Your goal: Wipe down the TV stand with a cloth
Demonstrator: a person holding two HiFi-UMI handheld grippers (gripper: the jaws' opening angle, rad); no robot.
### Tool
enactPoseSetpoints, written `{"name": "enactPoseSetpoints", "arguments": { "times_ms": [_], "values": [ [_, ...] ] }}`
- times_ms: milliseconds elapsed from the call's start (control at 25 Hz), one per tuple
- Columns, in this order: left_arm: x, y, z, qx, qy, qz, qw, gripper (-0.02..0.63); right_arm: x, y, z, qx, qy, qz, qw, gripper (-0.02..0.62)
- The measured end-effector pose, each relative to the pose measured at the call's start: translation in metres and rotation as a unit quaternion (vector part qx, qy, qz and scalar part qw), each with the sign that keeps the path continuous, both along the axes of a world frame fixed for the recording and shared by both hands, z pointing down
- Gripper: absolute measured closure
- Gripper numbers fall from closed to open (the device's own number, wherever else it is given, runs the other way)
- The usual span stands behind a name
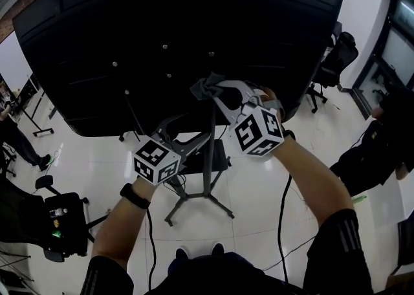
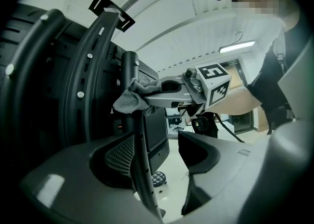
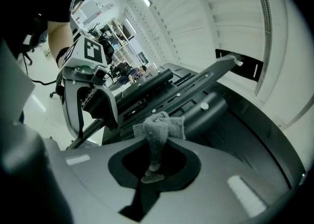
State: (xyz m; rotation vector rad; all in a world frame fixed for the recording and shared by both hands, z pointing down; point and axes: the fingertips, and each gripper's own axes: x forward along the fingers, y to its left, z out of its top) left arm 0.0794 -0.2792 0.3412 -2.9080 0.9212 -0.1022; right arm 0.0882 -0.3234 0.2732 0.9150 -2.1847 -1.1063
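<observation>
The TV stand's black pole [image 1: 210, 151] rises behind the big black TV back [image 1: 162, 28]. My right gripper [image 1: 217, 91] is shut on a grey cloth [image 1: 206, 87] and holds it against the top of the pole, near the TV mount. In the right gripper view the cloth [image 3: 159, 129] sticks out from the closed jaws of that gripper [image 3: 153, 174]. My left gripper [image 1: 181, 131] is lower, beside the pole. In the left gripper view it [image 2: 157, 149] stands open, with the pole [image 2: 140, 159] running past its left jaw. The cloth [image 2: 130, 100] shows above.
The stand's splayed legs [image 1: 194, 204] and a small black shelf [image 1: 217, 158] are below. Cables [image 1: 281, 216] trail over the white floor. Office chairs stand at the lower left [image 1: 65, 222] and far right [image 1: 336, 61]. A person [image 1: 375, 151] sits at the right.
</observation>
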Motion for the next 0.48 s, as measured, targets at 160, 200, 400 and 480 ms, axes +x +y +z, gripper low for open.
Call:
{"name": "enactPoseSetpoints", "arguments": {
  "times_ms": [160,200,400,480],
  "values": [
    [0.000,-0.004,0.018,-0.015,0.000,-0.002,0.9999,0.304,-0.003,-0.003,0.031,-0.015,0.016,0.000,1.000,0.574],
    [-0.001,-0.005,0.022,-0.018,0.000,-0.004,0.9998,0.304,-0.004,-0.003,0.039,-0.018,0.016,-0.001,1.000,0.574],
    [-0.003,-0.009,0.047,-0.038,0.009,-0.010,0.9992,0.304,-0.005,-0.004,0.079,-0.039,0.033,0.002,0.999,0.574],
    [-0.004,-0.009,0.060,-0.046,0.012,-0.013,0.9988,0.304,-0.005,-0.004,0.095,-0.050,0.033,0.001,0.998,0.574]
  ]
}}
